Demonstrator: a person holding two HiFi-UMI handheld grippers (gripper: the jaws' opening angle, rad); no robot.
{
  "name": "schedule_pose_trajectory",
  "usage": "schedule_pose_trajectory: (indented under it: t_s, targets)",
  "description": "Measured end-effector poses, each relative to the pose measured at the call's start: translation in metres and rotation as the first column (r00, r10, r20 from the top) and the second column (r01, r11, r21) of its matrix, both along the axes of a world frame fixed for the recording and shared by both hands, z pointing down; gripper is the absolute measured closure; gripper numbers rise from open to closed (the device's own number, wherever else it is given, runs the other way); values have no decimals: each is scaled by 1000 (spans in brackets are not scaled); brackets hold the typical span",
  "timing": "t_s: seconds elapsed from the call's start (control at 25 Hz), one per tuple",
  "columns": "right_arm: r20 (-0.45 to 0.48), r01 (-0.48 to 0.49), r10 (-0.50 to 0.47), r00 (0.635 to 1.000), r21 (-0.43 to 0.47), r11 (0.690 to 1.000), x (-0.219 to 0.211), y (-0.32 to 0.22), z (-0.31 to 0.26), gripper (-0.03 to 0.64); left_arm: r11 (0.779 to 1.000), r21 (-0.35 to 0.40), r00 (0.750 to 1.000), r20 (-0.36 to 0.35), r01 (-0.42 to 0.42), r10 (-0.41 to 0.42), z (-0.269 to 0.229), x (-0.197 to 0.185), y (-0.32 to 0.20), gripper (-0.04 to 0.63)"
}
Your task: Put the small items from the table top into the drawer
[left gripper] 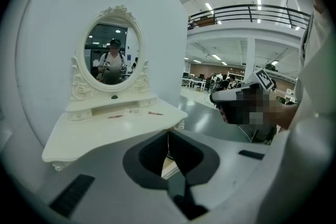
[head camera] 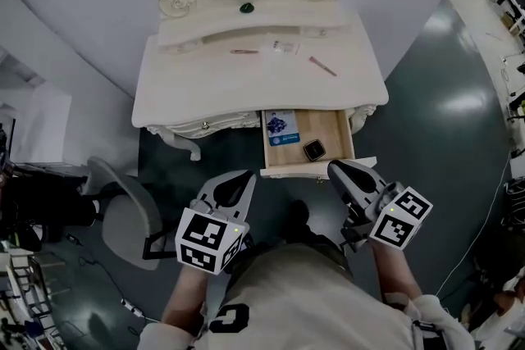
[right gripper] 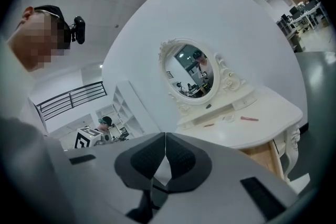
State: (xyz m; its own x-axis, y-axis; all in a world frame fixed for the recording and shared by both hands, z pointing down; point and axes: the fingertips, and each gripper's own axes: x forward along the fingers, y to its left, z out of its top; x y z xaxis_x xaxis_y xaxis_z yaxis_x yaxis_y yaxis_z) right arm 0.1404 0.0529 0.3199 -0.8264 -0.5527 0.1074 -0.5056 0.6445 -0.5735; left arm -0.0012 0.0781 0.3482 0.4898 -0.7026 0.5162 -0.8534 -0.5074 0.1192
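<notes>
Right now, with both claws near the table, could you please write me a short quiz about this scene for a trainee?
1. True or false: the drawer of the dressing table is closed.
2. How many things lie inside the drawer?
3. The right claw is: A) wide open; B) shut and empty; C) shut on a pink stick.
Key: 1. False, it stands open. 2. Two: a blue card and a small dark square item. 3. B.
</notes>
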Motion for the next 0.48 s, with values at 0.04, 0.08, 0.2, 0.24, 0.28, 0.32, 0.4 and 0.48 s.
schedule_pose_trajectory:
  t_s: [0.04,0.08,0.2,0.24,0.28,0.32,0.4,0.48]
  targets:
    - [-1,8,-8,1000,3,1000,5,-8,1,591,1000,-5,1000,7,7,-7,1,5,-7,538]
    - [-5,15,-15,1000,6,1000,11,-16,2,591,1000,-9,1000,15,13,-13,2,10,-13,538]
    - [6,36,-36,999,1,999,30,-41,8,591,999,-15,999,34,31,-30,4,27,-31,538]
    - [29,47,-47,998,-4,999,36,-50,9,591,999,-16,999,40,36,-36,4,33,-36,538]
    - [51,60,-59,997,-7,998,41,-59,10,591,999,-16,998,45,40,-40,4,38,-41,538]
    - [55,71,-70,996,-4,997,45,-68,12,591,999,-18,998,51,44,-43,4,43,-44,538]
    - [5,81,-81,997,21,997,52,-88,19,591,999,-24,997,63,47,-45,5,51,-49,538]
    - [-55,80,-77,995,48,996,57,-109,27,591,998,-32,996,76,48,-46,7,56,-53,538]
